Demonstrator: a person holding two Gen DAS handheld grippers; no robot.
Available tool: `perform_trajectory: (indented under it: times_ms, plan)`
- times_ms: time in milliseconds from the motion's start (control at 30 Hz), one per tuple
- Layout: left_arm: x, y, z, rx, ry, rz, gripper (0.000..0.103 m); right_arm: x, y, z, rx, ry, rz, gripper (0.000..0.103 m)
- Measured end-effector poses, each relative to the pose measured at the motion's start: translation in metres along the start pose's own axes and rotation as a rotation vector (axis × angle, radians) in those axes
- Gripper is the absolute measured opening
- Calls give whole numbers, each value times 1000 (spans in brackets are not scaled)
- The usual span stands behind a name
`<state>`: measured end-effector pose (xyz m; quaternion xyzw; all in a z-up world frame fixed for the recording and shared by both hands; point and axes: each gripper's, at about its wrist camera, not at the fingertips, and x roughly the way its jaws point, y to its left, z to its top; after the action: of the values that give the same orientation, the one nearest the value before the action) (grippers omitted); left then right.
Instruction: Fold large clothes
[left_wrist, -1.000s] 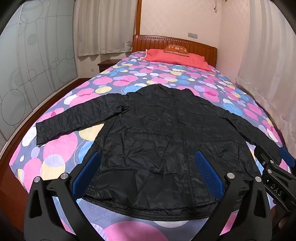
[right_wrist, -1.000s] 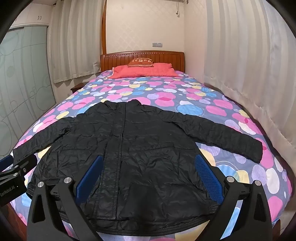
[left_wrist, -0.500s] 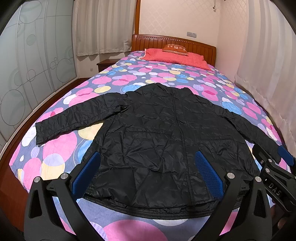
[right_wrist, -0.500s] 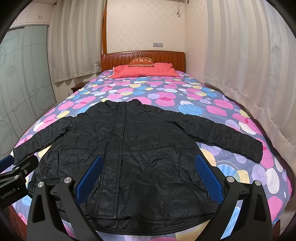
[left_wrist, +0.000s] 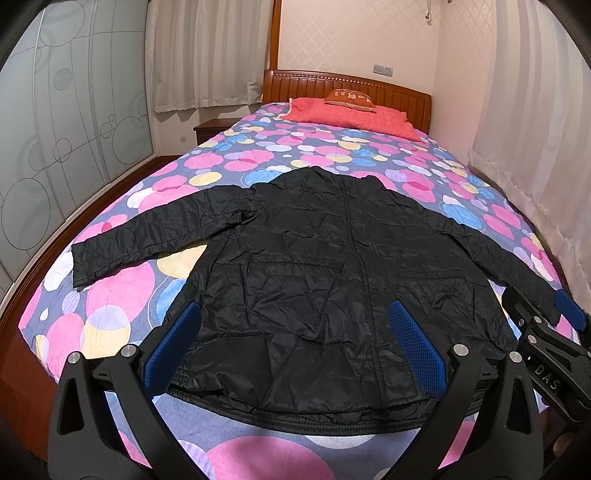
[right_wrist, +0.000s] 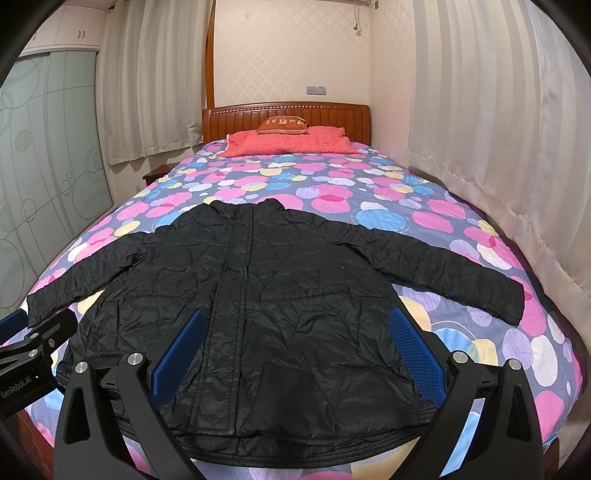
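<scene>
A black quilted jacket (left_wrist: 325, 280) lies flat, front up and zipped, on the bed, both sleeves spread out to the sides; it also shows in the right wrist view (right_wrist: 280, 295). My left gripper (left_wrist: 295, 343) is open and empty, held above the jacket's hem. My right gripper (right_wrist: 295, 347) is open and empty, also above the hem. The right gripper shows at the right edge of the left wrist view (left_wrist: 546, 339). The left gripper shows at the left edge of the right wrist view (right_wrist: 33, 343).
The bed (left_wrist: 110, 317) has a cover of coloured circles, a red pillow (left_wrist: 351, 118) and a wooden headboard (left_wrist: 388, 88). Curtains (right_wrist: 498, 147) hang on the right. A glass wardrobe (left_wrist: 55, 147) and a nightstand (left_wrist: 210, 131) stand on the left.
Both cameras have drawn back and risen a little, so the jacket looks slightly farther away. The jacket has not moved and both grippers stay open.
</scene>
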<state>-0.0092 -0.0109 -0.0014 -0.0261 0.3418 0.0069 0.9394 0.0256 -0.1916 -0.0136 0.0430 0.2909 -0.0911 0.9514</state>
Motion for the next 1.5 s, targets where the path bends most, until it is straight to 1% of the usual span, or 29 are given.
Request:
perform_trajectory:
  times_ms: [1500]
  plan:
    - [1,3,1,0,-2,-3,101,-1,4,-2,-4,-3,-2,98]
